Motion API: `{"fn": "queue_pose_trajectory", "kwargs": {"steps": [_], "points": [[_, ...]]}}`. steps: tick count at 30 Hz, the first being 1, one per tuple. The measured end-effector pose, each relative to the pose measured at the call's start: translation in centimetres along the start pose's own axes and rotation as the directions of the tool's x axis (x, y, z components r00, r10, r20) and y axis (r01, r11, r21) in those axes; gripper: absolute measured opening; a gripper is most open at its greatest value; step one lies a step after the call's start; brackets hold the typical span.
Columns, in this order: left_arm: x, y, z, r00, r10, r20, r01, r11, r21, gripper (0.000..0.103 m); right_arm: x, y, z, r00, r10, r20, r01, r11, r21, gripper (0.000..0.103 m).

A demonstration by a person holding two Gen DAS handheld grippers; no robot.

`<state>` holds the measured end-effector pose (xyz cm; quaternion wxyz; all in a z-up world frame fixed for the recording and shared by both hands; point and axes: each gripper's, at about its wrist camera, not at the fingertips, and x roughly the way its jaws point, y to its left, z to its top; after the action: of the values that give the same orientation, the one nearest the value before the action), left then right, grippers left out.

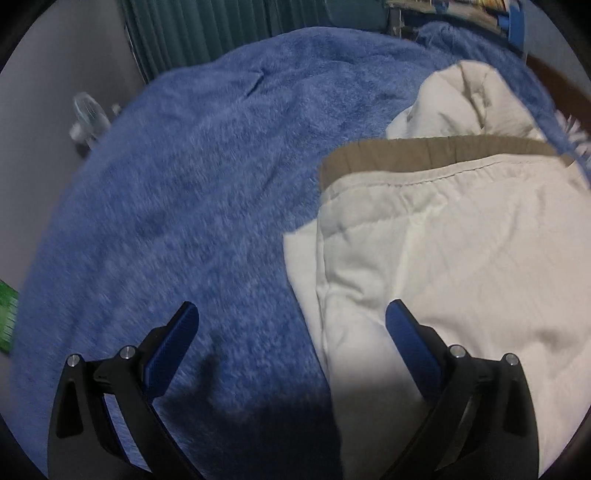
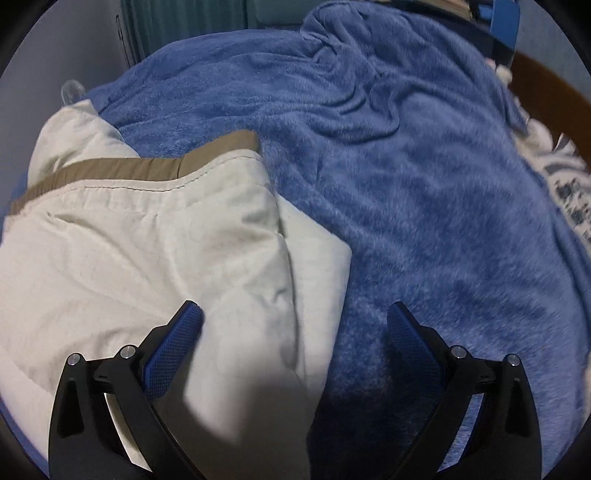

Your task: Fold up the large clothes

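Observation:
A cream garment (image 1: 450, 258) with a tan waistband (image 1: 424, 151) lies folded on a fuzzy blue blanket (image 1: 207, 177). In the left wrist view it fills the right half. My left gripper (image 1: 291, 310) is open and empty, straddling the garment's left edge, its right finger over the cloth. In the right wrist view the garment (image 2: 140, 251) fills the left half, its tan band (image 2: 122, 166) at the far side. My right gripper (image 2: 295, 310) is open and empty, straddling the garment's right edge above the blanket (image 2: 424, 192).
A teal pleated curtain (image 1: 199, 33) hangs beyond the bed. A clear bottle (image 1: 86, 122) stands by the grey wall at left. A brown wooden edge (image 2: 543, 85) and patterned white cloth (image 2: 569, 188) lie at the right. A green item (image 1: 7, 314) sits at far left.

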<state>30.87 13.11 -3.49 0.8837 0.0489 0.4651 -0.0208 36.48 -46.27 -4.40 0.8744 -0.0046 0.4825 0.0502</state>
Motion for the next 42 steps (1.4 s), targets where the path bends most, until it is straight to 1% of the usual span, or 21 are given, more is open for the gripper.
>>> {"fn": "queue_pose_trajectory", "kwargs": {"steps": [1, 2, 4, 5, 6, 7, 9, 14, 17, 19, 22, 23, 24, 25, 27, 30, 31, 34, 37, 38, 42], "points": [[0.0, 0.2, -0.4, 1.0, -0.031, 0.002, 0.031, 0.999, -0.017, 0.097, 0.2, -0.5, -0.1, 0.999, 0.031, -0.008, -0.031, 0.999, 0.019, 0.096], [0.0, 0.8, -0.7, 0.995, -0.099, 0.007, 0.099, 0.994, -0.047, 0.096, 0.4, -1.0, -0.1, 0.998, 0.064, -0.015, -0.063, 0.997, 0.04, 0.096], [0.0, 1.4, -1.2, 0.981, -0.192, 0.013, 0.192, 0.977, -0.093, 0.089, 0.4, -1.3, -0.5, 0.993, 0.115, -0.022, -0.114, 0.991, 0.066, 0.095], [0.0, 1.9, -1.3, 0.957, -0.288, 0.026, 0.289, 0.947, -0.141, 0.086, 0.5, -1.8, -0.6, 0.986, 0.162, -0.026, -0.159, 0.983, 0.089, 0.091], [0.2, 2.1, -1.6, 0.939, -0.344, 0.029, 0.344, 0.924, -0.166, 0.086, 0.5, -1.9, -0.7, 0.981, 0.193, -0.029, -0.189, 0.976, 0.105, 0.086], [0.7, 2.0, -1.5, 0.929, -0.37, 0.015, 0.367, 0.914, -0.173, 0.086, 0.6, -2.1, -0.8, 0.974, 0.223, -0.033, -0.218, 0.968, 0.121, 0.085], [1.9, 1.4, -1.3, 0.926, -0.376, -0.015, 0.368, 0.914, -0.169, 0.086, 0.9, -2.6, -1.2, 0.958, 0.283, -0.045, -0.273, 0.949, 0.156, 0.085], [5.4, 1.8, 0.4, 0.864, -0.504, 0.006, 0.489, 0.834, -0.256, 0.086, 2.7, -4.1, -1.8, 0.903, 0.428, -0.036, -0.404, 0.877, 0.261, 0.086], [6.9, 1.3, 1.1, 0.85, -0.525, 0.04, 0.514, 0.81, -0.282, 0.086, 3.8, -4.0, -1.4, 0.89, 0.456, -0.015, -0.435, 0.857, 0.277, 0.086], [7.6, 0.5, 1.7, 0.856, -0.516, 0.045, 0.507, 0.816, -0.279, 0.086, 4.3, -3.6, -0.8, 0.888, 0.459, -0.009, -0.439, 0.854, 0.277, 0.085], [7.7, -0.3, 2.4, 0.867, -0.498, 0.033, 0.49, 0.836, -0.248, 0.081, 4.7, -2.9, 0.1, 0.893, 0.45, 0.009, -0.436, 0.86, 0.266, 0.072], [7.4, -0.5, 2.7, 0.86, -0.51, 0.035, 0.503, 0.834, -0.227, 0.066, 4.4, -2.7, 0.2, 0.896, 0.444, 0.013, -0.433, 0.867, 0.247, 0.062], [6.9, -0.6, 2.8, 0.844, -0.535, 0.041, 0.531, 0.821, -0.208, 0.045, 3.7, -2.2, 0.4, 0.901, 0.432, 0.026, -0.428, 0.879, 0.211, 0.052], [6.2, -0.6, 2.8, 0.834, -0.549, 0.049, 0.547, 0.815, -0.19, 0.036, 3.0, -1.9, 0.4, 0.905, 0.423, 0.04, -0.422, 0.888, 0.182, 0.046], [4.8, -1.3, 3.1, 0.839, -0.54, 0.064, 0.543, 0.829, -0.132, 0.019, 1.3, -1.2, 0.2, 0.914, 0.397, 0.086, -0.405, 0.906, 0.122, 0.027], [2.4, -2.3, 3.1, 0.854, -0.513, 0.089, 0.519, 0.853, -0.062, 0.011, -1.9, 0.2, -0.3, 0.93, 0.333, 0.153, -0.341, 0.939, 0.032, 0.017], [1.7, -2.2, 2.9, 0.853, -0.513, 0.098, 0.52, 0.852, -0.057, 0.011, -2.5, 0.2, -0.3, 0.932, 0.321, 0.167, -0.328, 0.945, 0.017, 0.016], [-1.4, -2.5, 2.8, 0.852, -0.502, 0.149, 0.51, 0.86, -0.021, 0.009, -5.7, 0.5, -1.1, 0.929, 0.292, 0.226, -0.292, 0.956, -0.032, 0.012], [-4.2, -2.6, 1.6, 0.861, -0.478, 0.173, 0.48, 0.877, 0.031, 0.008, -9.2, 1.6, -2.1, 0.922, 0.262, 0.285, -0.239, 0.964, -0.112, 0.011], [-4.7, -2.6, 1.6, 0.86, -0.477, 0.181, 0.479, 0.877, 0.037, 0.008, -10.2, 1.8, -2.3, 0.914, 0.271, 0.301, -0.246, 0.962, -0.118, 0.01], [-8.1, -2.1, 0.8, 0.831, -0.5, 0.245, 0.507, 0.861, 0.037, 0.008, -13.7, 2.1, -3.1, 0.888, 0.289, 0.358, -0.262, 0.957, -0.124, 0.01]]}}
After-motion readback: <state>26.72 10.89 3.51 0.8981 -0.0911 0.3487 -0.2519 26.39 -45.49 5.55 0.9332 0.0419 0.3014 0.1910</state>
